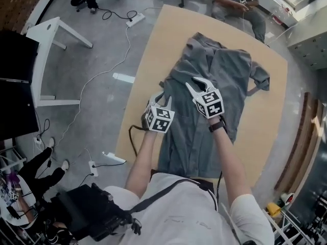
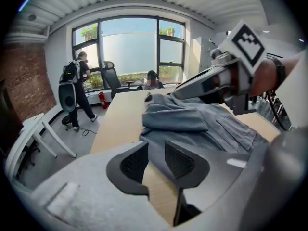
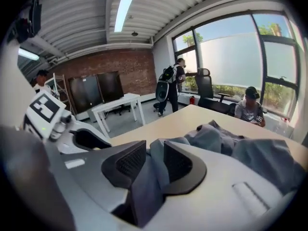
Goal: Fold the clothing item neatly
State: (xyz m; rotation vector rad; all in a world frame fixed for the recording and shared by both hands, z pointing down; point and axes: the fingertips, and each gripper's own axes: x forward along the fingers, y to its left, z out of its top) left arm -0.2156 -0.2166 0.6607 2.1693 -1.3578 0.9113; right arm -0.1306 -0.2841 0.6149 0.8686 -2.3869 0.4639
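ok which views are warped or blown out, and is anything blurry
Head view: evenly lit and sharp, the shirt shows only soft shadows. Left gripper view: strong fisheye, dark corners, window far brighter than the room. Right gripper view: same fisheye bend, ceiling light glaring, the shirt nearest the lens is soft.

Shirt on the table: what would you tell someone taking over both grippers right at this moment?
Left gripper: jaws apart at the left edge of the shirt, gripping nothing.
Right gripper: jaws apart, a fold of shirt between them, apparently loose.
Shirt: lengthwise on the table, near part flat, far end bunched, one sleeve sticking out on the right.
Done: the left side looks turned in over the middle.
Left: fold in the sleeve side, smooth the far end, fold up.
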